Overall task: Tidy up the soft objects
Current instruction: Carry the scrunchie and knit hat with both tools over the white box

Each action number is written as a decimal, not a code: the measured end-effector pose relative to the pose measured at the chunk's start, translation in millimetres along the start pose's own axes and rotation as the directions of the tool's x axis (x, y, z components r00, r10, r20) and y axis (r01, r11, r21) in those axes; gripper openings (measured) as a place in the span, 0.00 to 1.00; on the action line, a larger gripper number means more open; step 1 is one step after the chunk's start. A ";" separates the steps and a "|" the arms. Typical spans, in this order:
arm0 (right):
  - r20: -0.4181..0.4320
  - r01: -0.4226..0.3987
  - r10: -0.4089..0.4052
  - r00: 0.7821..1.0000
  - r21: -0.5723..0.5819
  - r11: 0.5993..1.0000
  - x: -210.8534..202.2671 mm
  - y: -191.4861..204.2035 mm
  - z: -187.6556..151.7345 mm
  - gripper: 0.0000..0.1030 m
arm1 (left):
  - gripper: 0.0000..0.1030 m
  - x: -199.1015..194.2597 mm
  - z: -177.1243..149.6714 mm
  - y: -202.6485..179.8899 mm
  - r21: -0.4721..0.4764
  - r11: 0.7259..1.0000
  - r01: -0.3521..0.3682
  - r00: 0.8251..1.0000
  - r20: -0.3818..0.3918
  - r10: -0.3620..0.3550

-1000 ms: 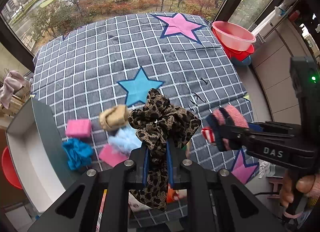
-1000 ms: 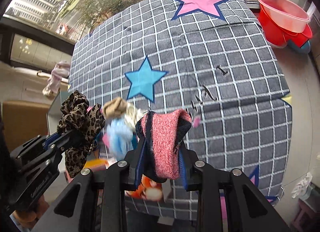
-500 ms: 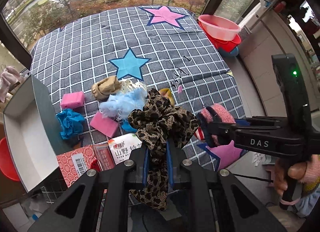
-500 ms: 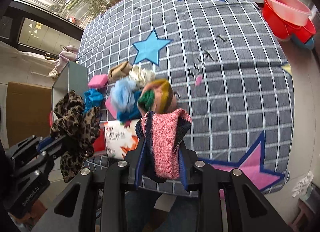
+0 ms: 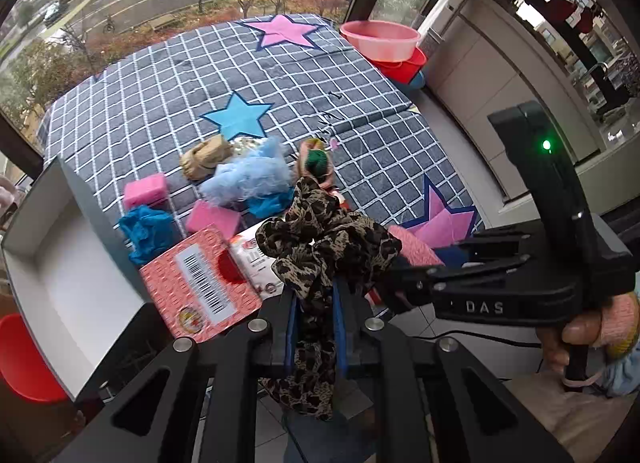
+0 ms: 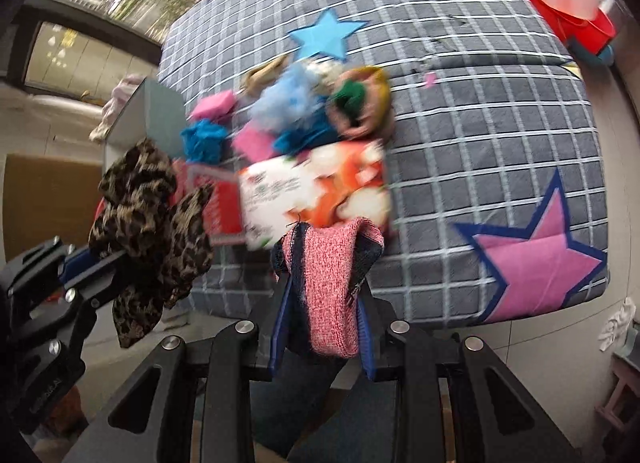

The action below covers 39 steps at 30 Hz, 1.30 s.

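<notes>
Moved: both grippers had pulled back and up from the bed over the last second, so the pile that sat close ahead of them now lay well ahead and below, near the bed's front edge.
Left gripper: closed tight on the leopard scarf, which bunched above the fingers and hung down below them.
Right gripper: closed on a pink knitted cloth with a dark blue border, folded between its fingers.
Spacing: the two grippers were close side by side, the right one just to the right of the left, each cloth clear of the bed.
Left behind: a tan cloth, light blue fluff, two pink sponges, a blue rag, a green and pink roll and two printed packets lay ahead of the grippers.
Box: an open white box sat to the left of the left gripper, nothing visible in it.
Meaning: two soft items seemed lifted out together; dropping them in the box looked like the likely next step, with most of the pile still unsorted.
View: the right wrist picture was blurred by motion.
</notes>
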State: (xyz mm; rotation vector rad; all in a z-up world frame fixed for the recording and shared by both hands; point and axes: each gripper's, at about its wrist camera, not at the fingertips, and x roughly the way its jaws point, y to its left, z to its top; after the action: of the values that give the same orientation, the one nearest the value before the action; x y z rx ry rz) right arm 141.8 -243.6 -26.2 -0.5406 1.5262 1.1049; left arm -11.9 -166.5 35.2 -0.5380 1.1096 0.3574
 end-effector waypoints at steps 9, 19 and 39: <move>0.006 -0.031 0.032 0.999 -0.182 0.983 -2.0 81.3 -8.5 0.30 | 0.16 -49.0 -37.7 63.0 -0.192 0.978 -0.076 0.989 0.111 0.099; -0.009 -0.067 0.069 0.998 -0.379 0.923 9.1 174.1 -0.6 0.30 | 0.16 -82.5 -89.7 138.7 -0.445 0.877 -0.180 0.958 0.123 0.259; -0.033 -0.026 0.012 0.999 -0.476 0.879 61.4 273.5 42.0 0.30 | 0.16 -82.1 -129.3 222.2 -0.639 0.719 -0.272 0.919 0.049 0.391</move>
State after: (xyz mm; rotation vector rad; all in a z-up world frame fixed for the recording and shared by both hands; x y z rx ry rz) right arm -77.5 -68.6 14.7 -0.8809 1.2795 1.5065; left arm -258.9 -59.5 15.3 -0.8703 0.8898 1.1040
